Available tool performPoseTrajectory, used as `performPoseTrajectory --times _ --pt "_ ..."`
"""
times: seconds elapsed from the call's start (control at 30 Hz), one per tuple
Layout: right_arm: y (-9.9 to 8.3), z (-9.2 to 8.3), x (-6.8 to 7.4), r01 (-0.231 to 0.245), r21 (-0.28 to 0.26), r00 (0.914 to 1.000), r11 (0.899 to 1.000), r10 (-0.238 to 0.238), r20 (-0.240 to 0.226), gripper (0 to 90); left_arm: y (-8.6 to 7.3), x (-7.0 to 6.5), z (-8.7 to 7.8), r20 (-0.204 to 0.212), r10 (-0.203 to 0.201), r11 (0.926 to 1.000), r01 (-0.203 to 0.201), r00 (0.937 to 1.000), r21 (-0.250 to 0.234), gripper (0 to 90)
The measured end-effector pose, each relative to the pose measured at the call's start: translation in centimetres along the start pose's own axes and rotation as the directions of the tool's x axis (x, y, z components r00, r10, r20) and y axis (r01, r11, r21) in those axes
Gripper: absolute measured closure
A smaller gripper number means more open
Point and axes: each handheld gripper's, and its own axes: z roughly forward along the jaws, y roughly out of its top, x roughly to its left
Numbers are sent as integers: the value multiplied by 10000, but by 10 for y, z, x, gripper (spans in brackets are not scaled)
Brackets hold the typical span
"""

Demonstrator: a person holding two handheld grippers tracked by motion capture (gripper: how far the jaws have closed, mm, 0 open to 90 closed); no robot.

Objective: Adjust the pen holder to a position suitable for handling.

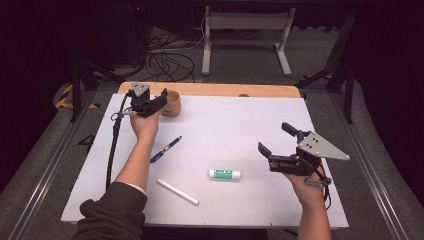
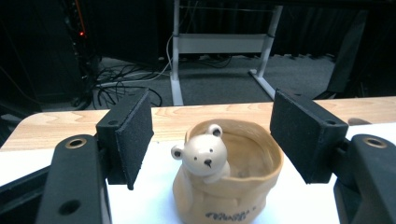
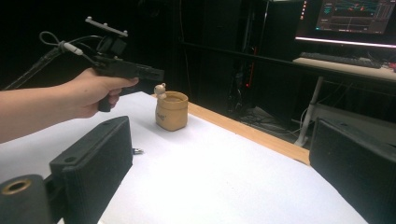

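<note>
Under both grippers lies a white sheet [image 1: 240,130] covering most of the wooden table [image 1: 225,90]. Near the sheet's far corner the left gripper [image 1: 161,98] hovers with its jaws spread wide, and just ahead of them, between the two pads but untouched, stands a tan ceramic pot [image 2: 229,177] with a small bear figure [image 2: 203,156] on its rim. At the opposite side the right gripper [image 1: 276,139] is held above the sheet, jaws also apart and gripping nothing. Between the person's two forearms lie a glue stick [image 1: 224,174], a white stick [image 1: 177,191] and a blue pen [image 1: 165,149], each well apart from either gripper.
</note>
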Motion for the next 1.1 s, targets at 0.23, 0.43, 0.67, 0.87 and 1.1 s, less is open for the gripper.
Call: performPoseTrajectory --times 0.23,0.43,0.67,0.87,1.1 --pt "0 1 1 59 -13 10000 10000 -59 -60 68 -6 3 18 -266 -444 9981 455 9987 414 306" --pt "0 0 1 46 -62 10000 10000 -46 -63 68 -17 6 29 -495 -435 9949 478 9978 892 306" --pt "0 1 1 78 -44 9999 10000 -78 -96 68 -25 6 35 -580 -256 9917 327 9980 1245 304" --pt "0 3 2 125 -37 9998 9999 -125 -154 68 -26 7 37 -463 -496 9906 551 9977 1255 353" --pt "-1 4 3 135 14 9998 9999 -135 -152 68 -26 4 37 -156 -755 9892 769 9970 1249 523"
